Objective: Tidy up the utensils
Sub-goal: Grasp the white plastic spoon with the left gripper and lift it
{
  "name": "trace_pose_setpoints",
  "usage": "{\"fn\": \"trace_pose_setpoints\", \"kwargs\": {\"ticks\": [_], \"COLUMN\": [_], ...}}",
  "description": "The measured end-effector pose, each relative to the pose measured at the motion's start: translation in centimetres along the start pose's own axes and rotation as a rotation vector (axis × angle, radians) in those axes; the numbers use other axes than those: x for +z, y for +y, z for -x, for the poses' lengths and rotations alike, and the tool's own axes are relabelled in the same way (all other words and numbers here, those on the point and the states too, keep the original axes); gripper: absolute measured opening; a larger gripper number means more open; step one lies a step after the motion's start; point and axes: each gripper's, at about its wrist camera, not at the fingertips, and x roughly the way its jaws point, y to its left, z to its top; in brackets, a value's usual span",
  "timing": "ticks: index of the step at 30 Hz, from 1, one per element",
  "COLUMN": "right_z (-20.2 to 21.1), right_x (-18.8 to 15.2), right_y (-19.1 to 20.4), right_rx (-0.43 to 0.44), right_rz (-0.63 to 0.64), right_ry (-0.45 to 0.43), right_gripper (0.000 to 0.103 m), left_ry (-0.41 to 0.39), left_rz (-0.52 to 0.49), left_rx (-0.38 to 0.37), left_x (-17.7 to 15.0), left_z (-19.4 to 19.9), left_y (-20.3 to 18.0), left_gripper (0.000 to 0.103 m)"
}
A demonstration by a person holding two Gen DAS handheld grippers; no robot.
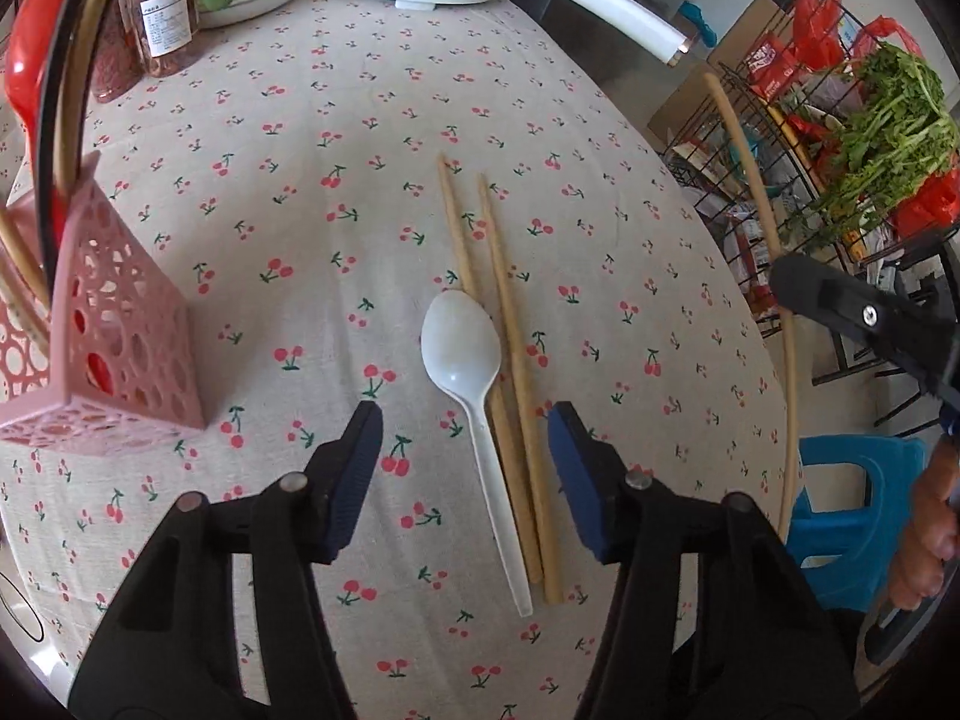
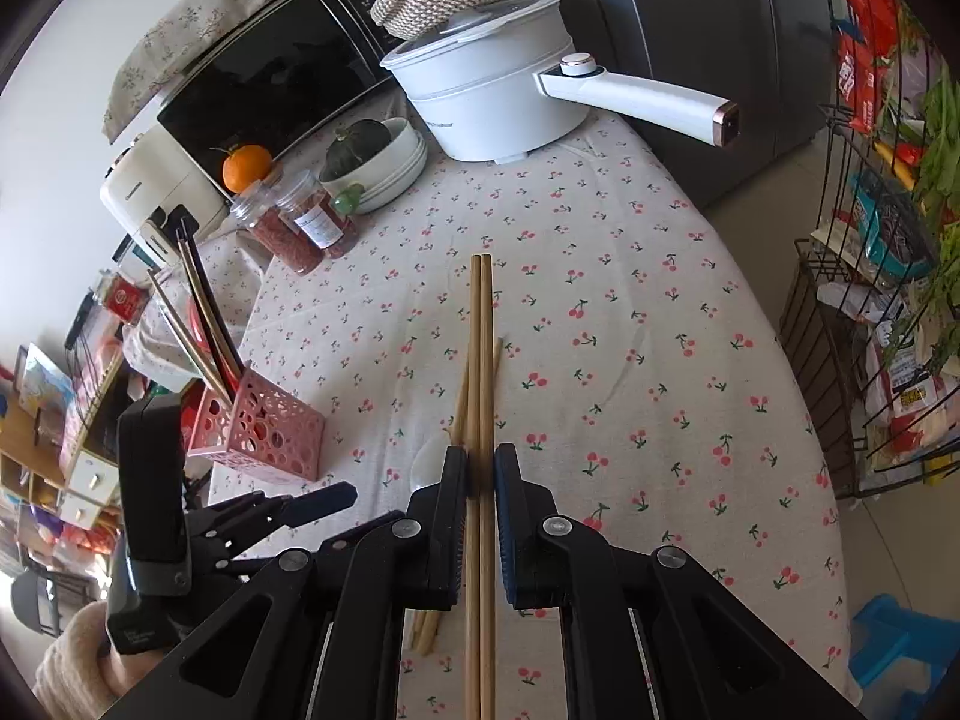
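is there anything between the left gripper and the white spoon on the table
Nothing visible. The left gripper hangs over the tablecloth with its jaws open to either side of the white spoon. The two chopsticks lie right beside the spoon's handle, so closing may catch them too.

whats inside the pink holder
Standing in the pink holder: wooden chopsticks, a dark pair, and something red. Their lower ends are hidden by its wall.
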Motion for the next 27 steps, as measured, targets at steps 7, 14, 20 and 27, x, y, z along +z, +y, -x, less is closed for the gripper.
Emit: {"fn": "trace_pose_setpoints", "kwargs": {"ticks": [7,14,20,27], "right_z": [-0.3,-0.5,-0.2,2.4], "right_x": [-0.2,-0.1,0.1,0.6], "right_y": [-1.6,-1.8,-1.7,0.3], "right_rx": [-0.019,-0.019,-0.024,0.019], "right_rz": [-0.012,-0.017,-0.026,-0.006], "right_ry": [0.021,0.024,0.006,-0.12], "right_gripper": [0.009,0.009,0.009,0.009], "left_ry": [0.059,0.074,0.043,-0.216], "left_rz": [0.037,0.039,0.036,-0.07], "left_rx": [-0.014,0.026,0.001,-0.05], "left_x": [1.9,2.2,1.9,0.2], "left_z": [-2.7,-3.5,-2.8,5.9], "left_y": [0.1,-0.1,0.0,-1.6], "left_gripper": [0.059,0.037,0.037,0.037]}}
